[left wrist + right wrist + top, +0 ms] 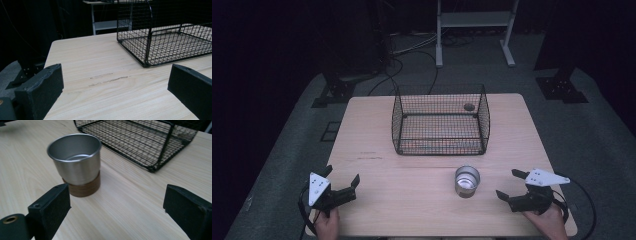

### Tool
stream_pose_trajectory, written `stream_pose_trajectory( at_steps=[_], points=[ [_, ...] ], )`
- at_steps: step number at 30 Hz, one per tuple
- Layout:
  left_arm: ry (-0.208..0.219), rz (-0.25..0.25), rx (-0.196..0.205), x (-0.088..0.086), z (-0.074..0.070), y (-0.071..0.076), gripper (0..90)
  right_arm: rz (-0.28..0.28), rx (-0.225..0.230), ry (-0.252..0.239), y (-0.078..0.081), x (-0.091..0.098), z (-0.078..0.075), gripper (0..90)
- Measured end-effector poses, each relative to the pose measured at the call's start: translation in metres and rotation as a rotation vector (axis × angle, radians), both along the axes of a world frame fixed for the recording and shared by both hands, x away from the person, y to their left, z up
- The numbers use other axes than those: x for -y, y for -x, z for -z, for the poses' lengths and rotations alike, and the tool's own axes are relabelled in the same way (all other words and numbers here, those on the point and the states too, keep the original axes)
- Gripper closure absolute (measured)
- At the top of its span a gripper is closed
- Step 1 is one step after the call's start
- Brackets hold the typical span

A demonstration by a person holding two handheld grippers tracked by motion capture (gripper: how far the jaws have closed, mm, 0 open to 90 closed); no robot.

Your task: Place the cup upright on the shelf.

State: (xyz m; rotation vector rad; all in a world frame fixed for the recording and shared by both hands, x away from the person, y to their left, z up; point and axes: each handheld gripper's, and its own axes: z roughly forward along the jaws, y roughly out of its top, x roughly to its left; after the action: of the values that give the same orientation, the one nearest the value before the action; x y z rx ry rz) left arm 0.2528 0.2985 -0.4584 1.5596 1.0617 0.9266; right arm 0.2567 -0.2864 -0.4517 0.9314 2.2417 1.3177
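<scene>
Metal cup point(467, 181) stands upright on the table point(412, 200), in front of the wire basket point(440, 120). Right gripper point(508, 184) sits just right of the cup, jaws apart, holding nothing. Left gripper point(343, 176) near the left table edge, jaws apart, empty.

In the right gripper view we find the metal cup point(75, 160), beyond our near-side jaw, blurred along its rim. The wire basket point(140, 142) ahead of the jaws runs off the top edge. A small dark thing point(469, 106) inside it we cannot identify.
</scene>
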Motion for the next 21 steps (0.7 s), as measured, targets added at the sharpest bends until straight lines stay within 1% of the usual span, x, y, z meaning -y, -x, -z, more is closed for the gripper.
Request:
stream_pose_trajectory(
  at_steps=[2,4,7,10,11,14,19,21],
  points=[
    [0.001,0.0,0.001,0.0,0.0,0.0,0.0,-0.014,-0.001,0.0,0.0,-0.004,-0.001,5.6],
    [-0.006,0.001,0.001,0.001,0.0,0.0,0.0,-0.029,-0.007,0.01,0.0,-0.009,-0.002,5.3],
    [-0.003,0.004,-0.004,0.001,0.0,-0.001,0.0,-0.052,-0.012,0.018,-0.001,-0.015,-0.001,4.3],
    [-0.003,0.005,-0.002,0.001,0.0,-0.001,0.0,-0.061,-0.02,0.017,-0.002,-0.018,-0.001,3.6],
    [-0.002,0.004,-0.002,0.001,0.0,-0.001,0.0,-0.076,-0.03,0.015,-0.002,-0.021,0.0,2.9],
    [-0.001,0.005,-0.001,0.001,0.0,-0.001,0.0,-0.094,-0.044,0.005,-0.003,-0.025,0.0,2.4],
    [-0.003,0.01,0.0,0.002,0.0,-0.001,0.0,-0.113,-0.048,0.017,-0.004,-0.035,0.001,2.0],
    [-0.002,0.01,-0.001,0.002,0.0,-0.001,0.0,-0.124,-0.054,0.011,-0.005,-0.038,0.002,1.6]
  ],
)
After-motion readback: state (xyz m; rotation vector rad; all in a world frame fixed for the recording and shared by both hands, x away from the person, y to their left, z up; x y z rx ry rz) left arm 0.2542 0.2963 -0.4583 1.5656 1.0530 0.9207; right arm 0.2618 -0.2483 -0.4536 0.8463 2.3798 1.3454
